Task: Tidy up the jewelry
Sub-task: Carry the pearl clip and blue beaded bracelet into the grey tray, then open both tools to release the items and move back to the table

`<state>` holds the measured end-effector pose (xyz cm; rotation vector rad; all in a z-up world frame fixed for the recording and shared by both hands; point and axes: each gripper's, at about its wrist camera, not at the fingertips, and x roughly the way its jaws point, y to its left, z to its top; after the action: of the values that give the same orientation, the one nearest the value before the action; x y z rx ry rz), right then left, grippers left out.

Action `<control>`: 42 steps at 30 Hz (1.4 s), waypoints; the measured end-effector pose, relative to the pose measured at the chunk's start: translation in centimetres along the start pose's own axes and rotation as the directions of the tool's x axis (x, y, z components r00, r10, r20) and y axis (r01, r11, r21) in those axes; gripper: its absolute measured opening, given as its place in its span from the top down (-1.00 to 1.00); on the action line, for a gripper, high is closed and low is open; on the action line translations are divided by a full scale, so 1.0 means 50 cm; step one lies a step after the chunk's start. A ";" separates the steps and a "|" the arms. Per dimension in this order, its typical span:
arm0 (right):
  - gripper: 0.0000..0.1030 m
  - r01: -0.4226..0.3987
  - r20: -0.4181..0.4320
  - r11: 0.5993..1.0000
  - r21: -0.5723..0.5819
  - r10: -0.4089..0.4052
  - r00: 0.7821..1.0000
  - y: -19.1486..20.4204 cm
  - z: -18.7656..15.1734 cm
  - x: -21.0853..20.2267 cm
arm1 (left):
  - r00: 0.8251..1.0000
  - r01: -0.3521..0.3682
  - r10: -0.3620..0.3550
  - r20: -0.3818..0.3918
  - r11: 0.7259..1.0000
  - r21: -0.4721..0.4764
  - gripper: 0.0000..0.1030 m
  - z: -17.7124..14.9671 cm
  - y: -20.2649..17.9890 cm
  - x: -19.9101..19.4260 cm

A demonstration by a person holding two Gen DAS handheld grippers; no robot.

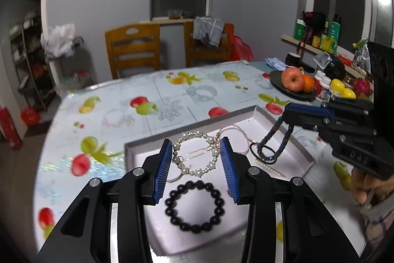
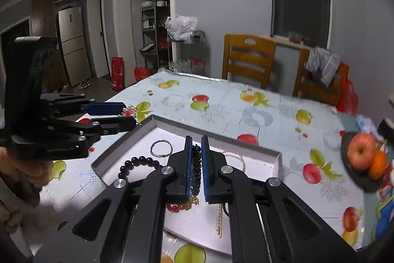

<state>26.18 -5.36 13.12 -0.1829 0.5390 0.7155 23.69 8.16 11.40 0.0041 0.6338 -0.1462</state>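
A shallow white tray (image 1: 253,111) with a grey rim lies on the fruit-print tablecloth. My left gripper (image 1: 197,142) is shut on a round pearl hair clip (image 1: 194,170), held above the tray; the right wrist view shows the left gripper (image 2: 130,113) with pearls at its tip. My right gripper (image 2: 196,138) is shut on a dark blue braided bracelet (image 2: 196,162). This bracelet (image 1: 270,137) dangles as a loop from the right gripper (image 1: 287,115) toward the tray. A black bead bracelet (image 1: 194,206), a black hair tie (image 1: 264,160) and a pearl bar clip (image 1: 268,168) rest in the tray.
The tray (image 2: 221,139) also holds a silver ring (image 2: 161,148), red beads with a gold chain (image 2: 177,207) and a pale cord (image 1: 236,134). A dark plate with an apple (image 1: 293,80) and an orange stands at the right, beside bottles. Wooden chairs (image 1: 133,51) stand behind the table.
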 end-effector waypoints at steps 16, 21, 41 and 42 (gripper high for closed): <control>0.86 -0.012 -0.122 0.990 0.141 0.029 0.992 -0.085 -0.076 0.116 | 0.983 0.044 -0.047 -0.180 0.999 -0.019 0.19 -0.030 -0.034 0.185; 0.86 0.017 -0.152 0.988 0.155 0.007 0.988 -0.100 -0.090 0.125 | 0.977 0.060 -0.063 -0.206 0.998 -0.021 0.18 -0.033 -0.047 0.204; 0.20 0.065 -0.119 0.985 0.162 -0.045 0.992 -0.115 -0.093 0.114 | 0.988 0.060 -0.065 -0.143 0.997 -0.039 -0.29 -0.043 -0.044 0.182; 0.20 0.066 -0.115 0.985 0.162 -0.047 0.992 -0.115 -0.092 0.113 | 0.989 0.054 -0.059 -0.136 0.998 -0.040 -0.29 -0.044 -0.041 0.176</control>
<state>31.65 -7.96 6.12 -0.0823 0.6936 0.6043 29.12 5.03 4.50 -0.0391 0.7740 -0.1901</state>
